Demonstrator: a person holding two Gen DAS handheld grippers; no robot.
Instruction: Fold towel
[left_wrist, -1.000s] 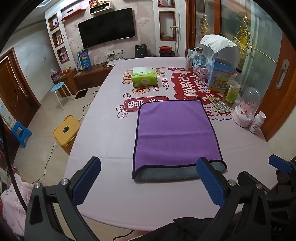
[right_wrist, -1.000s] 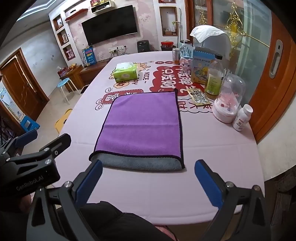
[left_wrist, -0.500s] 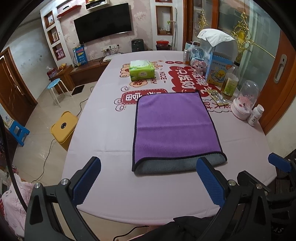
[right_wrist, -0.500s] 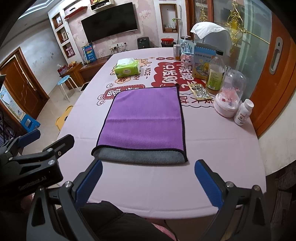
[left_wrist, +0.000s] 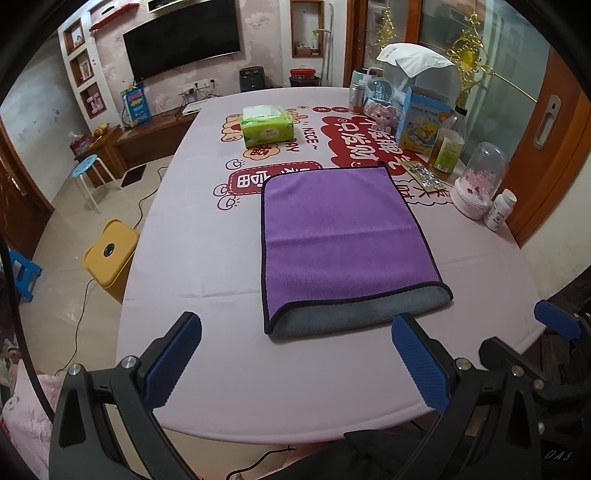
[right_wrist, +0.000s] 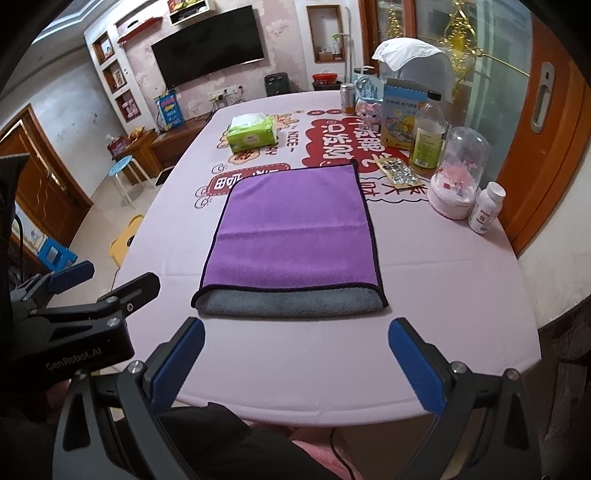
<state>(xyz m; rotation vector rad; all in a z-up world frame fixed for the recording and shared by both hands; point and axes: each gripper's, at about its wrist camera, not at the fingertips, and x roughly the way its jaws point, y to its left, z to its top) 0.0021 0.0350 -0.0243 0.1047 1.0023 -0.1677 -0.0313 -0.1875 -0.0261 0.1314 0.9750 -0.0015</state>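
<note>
The left gripper (left_wrist: 295, 347) is hovering over the near edge of the tabletop (left_wrist: 207, 258) with its blue fingers (left_wrist: 173, 356) spread wide apart and holding nothing; the right gripper (right_wrist: 295, 350) is hovering just to its right, its fingers (right_wrist: 413, 363) likewise wide apart and holding nothing. A bare strip of tabletop is lying between both pairs of fingers and the towel (left_wrist: 340, 236). The towel is lying flat near the middle, folded over so the purple top layer is stopping short of the near edge and showing a grey band below its dark hem. To its left the cloth is lying bare out to the rim. To its right and far right, a domed jar (right_wrist: 458, 177), a white pill bottle (right_wrist: 487, 208) and a bottle (right_wrist: 428, 136) are crowding the far right side, and a green tissue pack (left_wrist: 266, 125) is sitting beyond the far edge.
</note>
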